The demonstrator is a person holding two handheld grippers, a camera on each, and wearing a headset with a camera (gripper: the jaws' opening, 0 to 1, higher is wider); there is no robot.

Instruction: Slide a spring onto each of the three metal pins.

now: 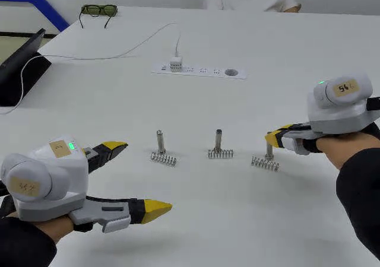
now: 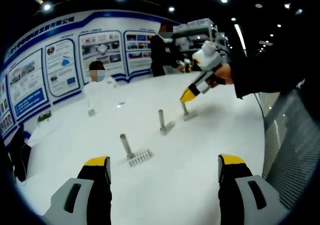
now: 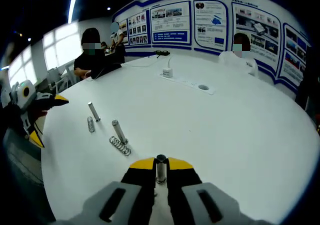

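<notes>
Head view puts three metal pins upright in a row across the middle of the frame: left pin [image 1: 160, 141], middle pin [image 1: 218, 139] and right pin [image 1: 269, 152]. None carries a spring yet. Each spring lies on its side at the foot of its own pin: left spring [image 1: 163, 158], middle spring [image 1: 220, 153], right spring [image 1: 265, 163]. They seem paired off so that one pick serves one pin.

The right gripper [image 1: 274, 139] comes in from the right edge with its yellow tips at the right pin. In the right gripper view its jaws are clenched on that pin's shaft, whose top stands just clear between them. This looks like a grip to steady or lift the pin, but held this high it would probably block a spring from sliding down.

The left gripper [image 1: 136, 176], at the lower left, has its jaws spread wide and holds nothing. In the left gripper view the left pin and left spring sit ahead, between the open jaws, which probably means it is lined up to take that spring.

The white surface [image 1: 237, 219] spreads out around them. Well beyond the pins, a power strip [image 1: 199, 71] lies toward the upper middle — a pair of glasses [image 1: 98, 10] rests at the upper left.
</notes>
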